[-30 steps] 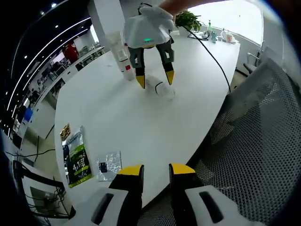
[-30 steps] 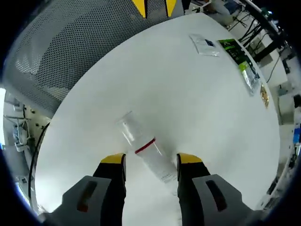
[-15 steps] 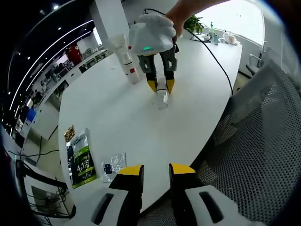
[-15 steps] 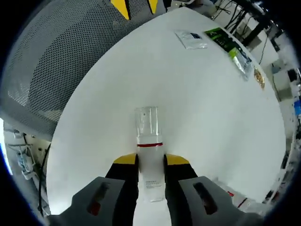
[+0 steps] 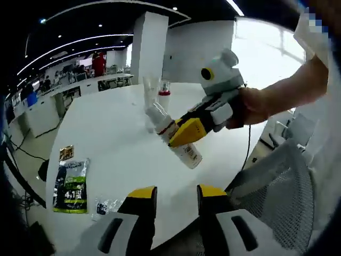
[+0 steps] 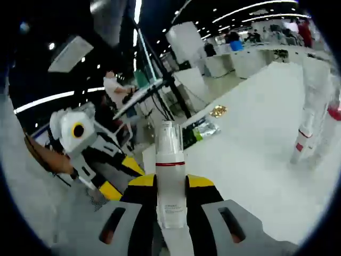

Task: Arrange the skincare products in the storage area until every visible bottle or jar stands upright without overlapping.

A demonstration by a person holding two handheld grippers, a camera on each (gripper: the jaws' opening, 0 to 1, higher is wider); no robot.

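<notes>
Left gripper view, left to right. At lower left of the frame, a green packet [image 5: 71,184] and a small clear sachet [image 5: 103,205] lie flat on the white surface [image 5: 106,138], well apart from the task's things. At bottom centre, my left claw [image 5: 171,193] stands parted with nothing between its jaws; I judge it is kept free to steady a bottle if needed. At upper centre, two upright bottles [image 5: 158,96] stand close together at the far side of the surface, marking the storage area. Right of centre, my right claw [image 5: 187,132] is clamped across the body of the white bottle [image 5: 176,140], which hangs tilted above the surface, cap toward the upper left.

Right gripper view, left to right. The left claw [image 6: 114,181] enters at left. At centre the white bottle runs straight up between the jaws, gripped low on its body so that, in my judgement, its base can be set down first. The upright bottles [image 6: 311,128] wait at right.
</notes>
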